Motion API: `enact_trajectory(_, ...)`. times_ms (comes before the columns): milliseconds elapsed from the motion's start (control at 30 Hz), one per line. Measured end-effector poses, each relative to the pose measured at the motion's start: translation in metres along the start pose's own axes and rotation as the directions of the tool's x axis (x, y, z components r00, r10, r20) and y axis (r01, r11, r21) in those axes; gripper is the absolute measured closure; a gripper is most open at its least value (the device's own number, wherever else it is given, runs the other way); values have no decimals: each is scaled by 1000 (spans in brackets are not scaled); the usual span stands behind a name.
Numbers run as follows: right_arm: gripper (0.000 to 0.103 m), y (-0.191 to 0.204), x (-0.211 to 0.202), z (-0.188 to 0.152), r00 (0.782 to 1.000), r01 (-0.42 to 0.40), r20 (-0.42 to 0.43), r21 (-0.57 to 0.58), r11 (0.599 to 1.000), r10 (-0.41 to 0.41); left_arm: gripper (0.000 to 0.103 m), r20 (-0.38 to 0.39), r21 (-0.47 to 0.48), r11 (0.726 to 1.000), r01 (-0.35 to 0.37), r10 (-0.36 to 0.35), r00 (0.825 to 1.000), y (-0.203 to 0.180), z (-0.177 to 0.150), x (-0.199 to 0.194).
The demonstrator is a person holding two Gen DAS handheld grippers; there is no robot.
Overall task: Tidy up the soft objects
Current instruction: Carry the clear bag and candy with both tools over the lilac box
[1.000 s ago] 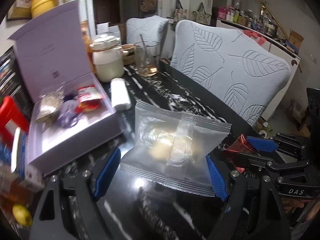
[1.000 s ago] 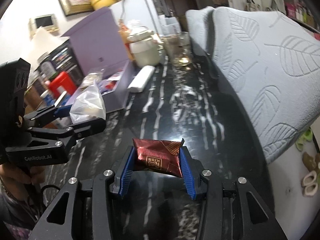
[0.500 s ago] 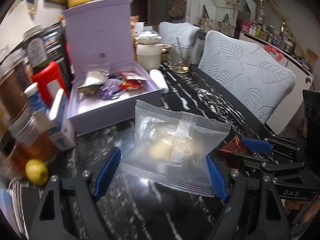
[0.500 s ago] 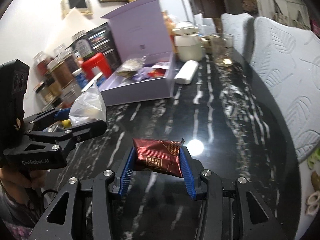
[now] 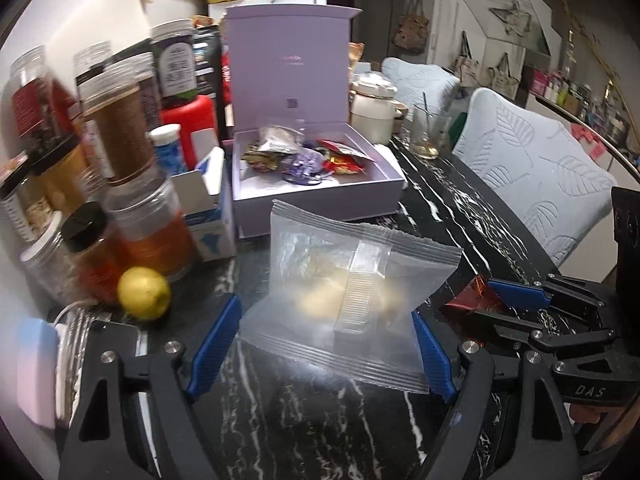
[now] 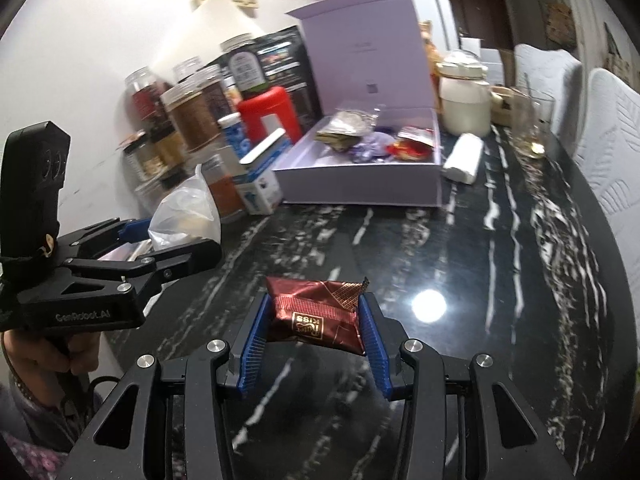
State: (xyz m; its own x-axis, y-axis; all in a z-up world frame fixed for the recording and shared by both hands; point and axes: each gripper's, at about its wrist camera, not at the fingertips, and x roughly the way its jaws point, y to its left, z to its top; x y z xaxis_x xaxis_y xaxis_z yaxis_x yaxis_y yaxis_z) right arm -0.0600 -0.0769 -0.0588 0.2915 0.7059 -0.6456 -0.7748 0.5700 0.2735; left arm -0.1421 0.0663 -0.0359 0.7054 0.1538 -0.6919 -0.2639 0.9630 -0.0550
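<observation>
My left tool (image 5: 324, 336) was clenched on a frosted clear snack packet (image 5: 344, 296), its blue pads pressing the packet's two lower edges and holding it above the black marbled tabletop (image 5: 460, 208). My right tool (image 6: 314, 340) gripped a dark red foil-wrapped candy (image 6: 316, 312) between its blue pads, also clear of the tabletop. In the left wrist view, the right tool and its candy sat at about 3 o'clock of the clear packet, close beside it. The open lilac gift box (image 5: 316, 196) stood at 12 o'clock beyond the packet, lid upright, with several wrapped sweets (image 5: 308, 156) lying loose inside. A crowd of jars (image 5: 120, 136) and a yellow lemon (image 5: 144, 294) stood at 9 to 10 o'clock of the packet. A white lidded pot (image 5: 374, 110) and a drinking glass (image 5: 430, 132) stood at 1 o'clock, past the box.
</observation>
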Motion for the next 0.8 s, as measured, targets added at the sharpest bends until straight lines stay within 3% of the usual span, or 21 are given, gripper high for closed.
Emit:
enact_trajectory(300,59,21,7,6,1000,-28,12,-38,999,29,21,36,-21,1000,0,1,999,20,3,-13)
enact_trajectory(800,59,32,-7,53,992,24,121,-54,998,-18,21,136,34,999,40,-44,990,28,58,-21)
